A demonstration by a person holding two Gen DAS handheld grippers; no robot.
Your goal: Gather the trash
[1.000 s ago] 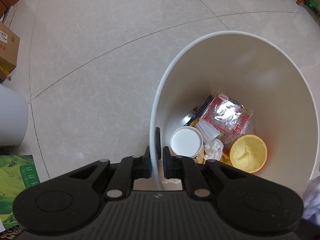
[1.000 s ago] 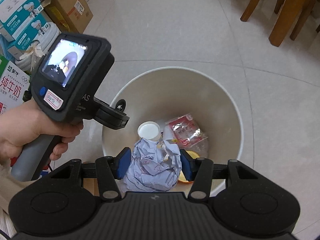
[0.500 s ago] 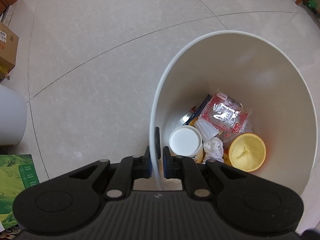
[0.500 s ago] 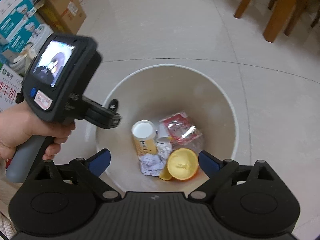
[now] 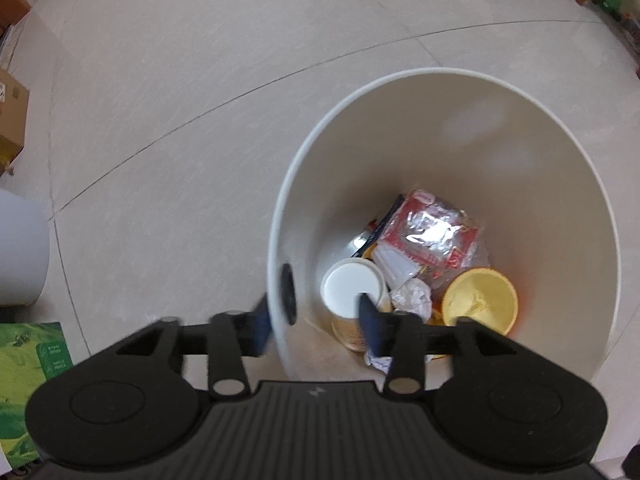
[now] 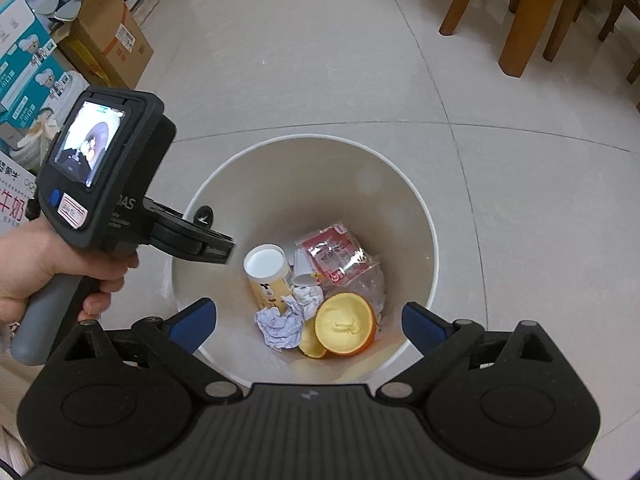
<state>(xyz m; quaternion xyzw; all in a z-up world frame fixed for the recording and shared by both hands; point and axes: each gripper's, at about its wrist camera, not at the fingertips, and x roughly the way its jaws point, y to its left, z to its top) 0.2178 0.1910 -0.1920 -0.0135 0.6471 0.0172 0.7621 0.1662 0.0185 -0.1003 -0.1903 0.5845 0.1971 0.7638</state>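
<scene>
Trash sits at the bottom of the round cream plastic bin (image 6: pixel 416 216) on the pale tiled floor (image 6: pixel 320 60): a crumpled lilac-white paper wad (image 6: pixel 280 324) near the front wall, touching a yellow-orange fruit-peel half (image 6: pixel 346 328); a cylindrical snack can with a white lid (image 6: pixel 266 270) leaning just behind it; a red and clear plastic wrapper (image 6: pixel 334 252) further back.

Right tool (image 6: pixel 308 318) hangs above the bin's near rim, jaws spread wide, nothing between them. Position fits a drop straight down, paper wad lying right below the gap.

Left tool (image 5: pixel 314 320) straddles the bin's left wall, one blue pad outside, the other inside. Jaws apart, not pinching the rim; blurred, so contact with the wall is unclear. Probably placed there to steady the bin during drops. A person's hand (image 6: pixel 38 268) holds its grey handle.

Cardboard boxes (image 6: pixel 108 36) stacked far left, wooden chair legs (image 6: pixel 524 20) far right. No loose litter visible on the floor in view; whether more remains elsewhere, can't say.
</scene>
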